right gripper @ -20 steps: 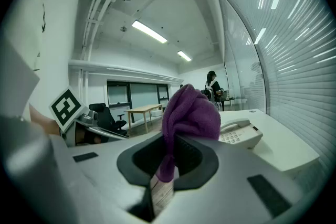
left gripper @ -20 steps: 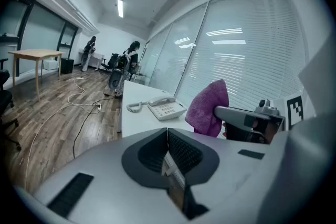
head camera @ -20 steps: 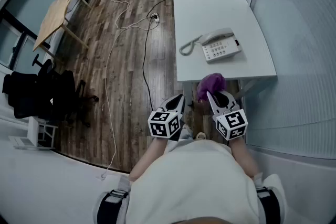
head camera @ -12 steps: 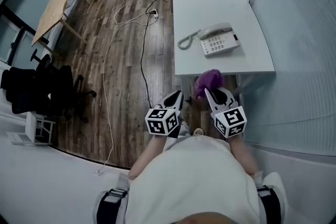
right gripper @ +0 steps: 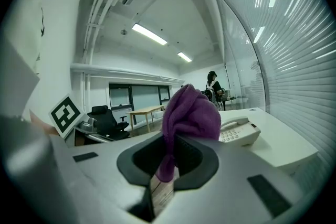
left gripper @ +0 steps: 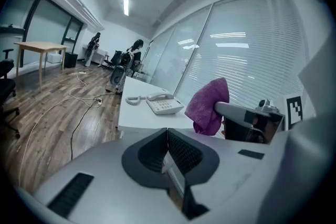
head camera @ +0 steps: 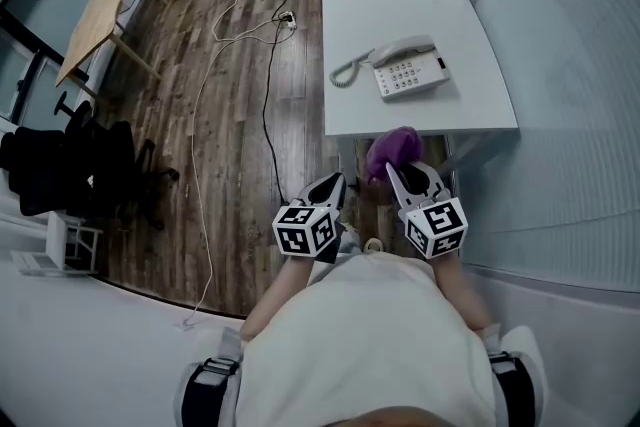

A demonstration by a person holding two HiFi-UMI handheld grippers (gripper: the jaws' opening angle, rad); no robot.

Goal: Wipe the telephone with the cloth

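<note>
A white telephone (head camera: pixel 405 72) with a coiled cord lies on the white table (head camera: pixel 360 5), also seen as the telephone (left gripper: pixel 164 104) and the telephone (right gripper: pixel 239 131) in the two gripper views. My right gripper (head camera: pixel 392 170) is shut on a purple cloth (head camera: pixel 393 150), bunched above its jaws as the cloth (right gripper: pixel 190 113), just short of the table's near edge. My left gripper (head camera: pixel 333 183) is shut with nothing in it, held beside the right one, below the table's near left corner. From the left gripper view the cloth (left gripper: pixel 209 104) hangs from the right gripper's finger.
Cables (head camera: pixel 262 65) trail over the wooden floor left of the table. A wooden desk (head camera: pixel 95 20) and black office chairs (head camera: pixel 70 170) stand further left. A window wall with blinds (head camera: pixel 560 65) runs along the table's right side. A person (left gripper: pixel 135 52) stands far off.
Both grippers have come slightly closer to the table's near edge, with the cloth still held. The view has shifted a little, so the table and telephone sit further left.
</note>
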